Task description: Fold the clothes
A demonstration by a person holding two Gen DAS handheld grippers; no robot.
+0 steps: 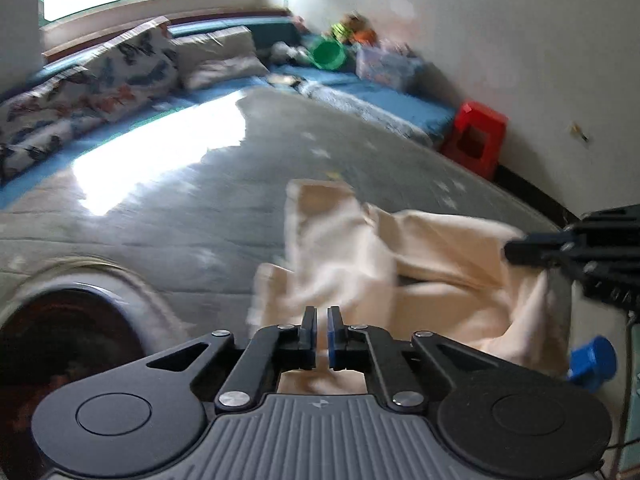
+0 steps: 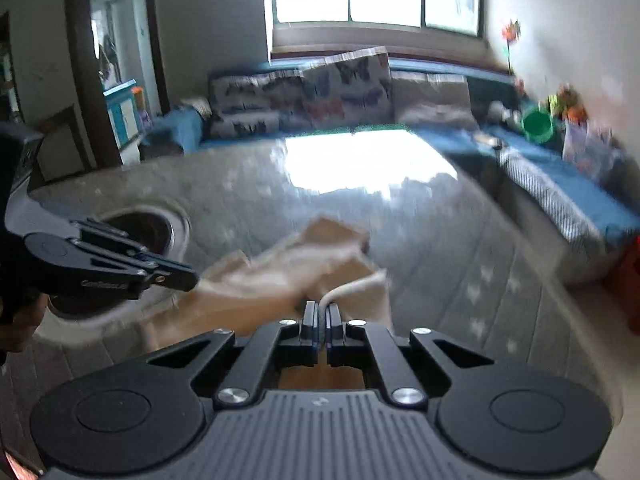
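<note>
A cream garment (image 1: 360, 248) hangs crumpled just over the grey padded table (image 1: 200, 220), stretched between both grippers. In the left wrist view my left gripper (image 1: 322, 320) is shut, with cream cloth showing in the thin slit between its fingers. At the right edge my right gripper (image 1: 510, 249) pinches another part of the garment. In the right wrist view my right gripper (image 2: 323, 312) is shut on a pale hem of the garment (image 2: 280, 272). On the left, my left gripper (image 2: 194, 279) has its tip closed on the cloth's other end. Both views are blurred.
A round dark opening (image 1: 68, 340) is sunk into the table near the left gripper. A blue bench with patterned cushions (image 1: 100, 76) runs along the far side, with a green bucket (image 1: 328, 54) and toys. A red stool (image 1: 476, 136) stands by the wall.
</note>
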